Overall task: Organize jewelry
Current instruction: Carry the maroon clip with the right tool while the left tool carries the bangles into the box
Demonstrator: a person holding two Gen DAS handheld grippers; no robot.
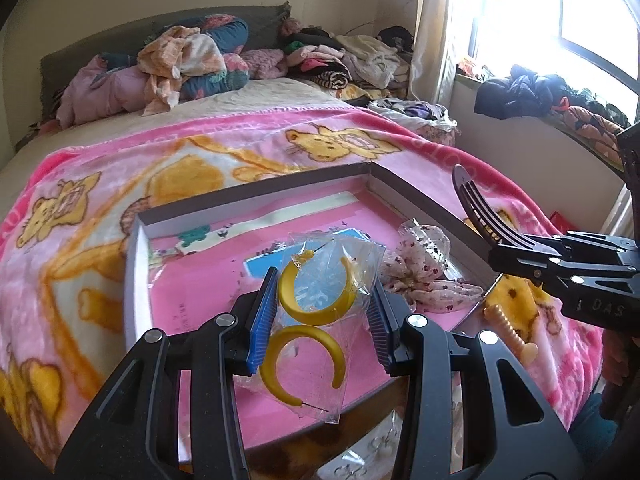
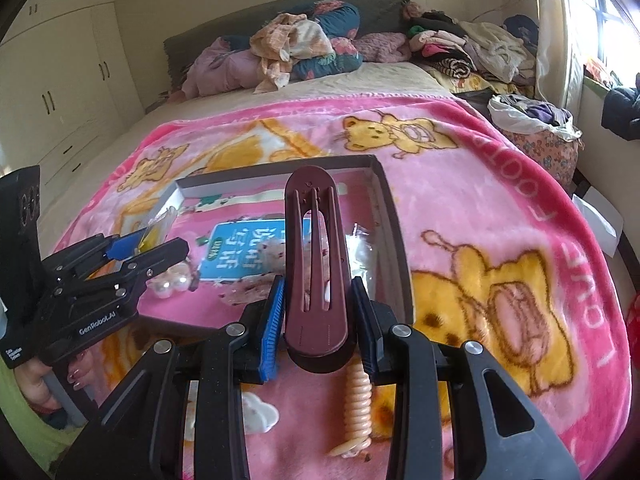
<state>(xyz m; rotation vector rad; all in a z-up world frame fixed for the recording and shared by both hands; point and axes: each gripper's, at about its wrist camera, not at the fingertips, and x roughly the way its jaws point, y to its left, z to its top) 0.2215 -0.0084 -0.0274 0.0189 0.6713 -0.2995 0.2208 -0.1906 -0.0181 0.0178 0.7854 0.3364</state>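
Observation:
My left gripper (image 1: 320,320) is shut on a clear plastic bag holding two yellow hoop earrings (image 1: 316,304), held just above the shallow grey box (image 1: 256,196) with a pink floor on the bed. My right gripper (image 2: 318,320) is shut on a dark maroon hair clip (image 2: 316,264), held over the box's near right corner; the clip also shows in the left wrist view (image 1: 476,208). Inside the box lie a floral scrunchie in clear wrap (image 1: 424,276) and white pearl earrings (image 2: 172,284). The left gripper shows in the right wrist view (image 2: 132,248).
A peach spiral hair clip (image 2: 358,404) lies on the pink bear blanket (image 2: 500,216) just outside the box. A bag of small earrings (image 1: 360,464) lies under my left gripper. Piled clothes (image 1: 192,60) cover the bed's far end. A window sill (image 1: 560,112) is to the right.

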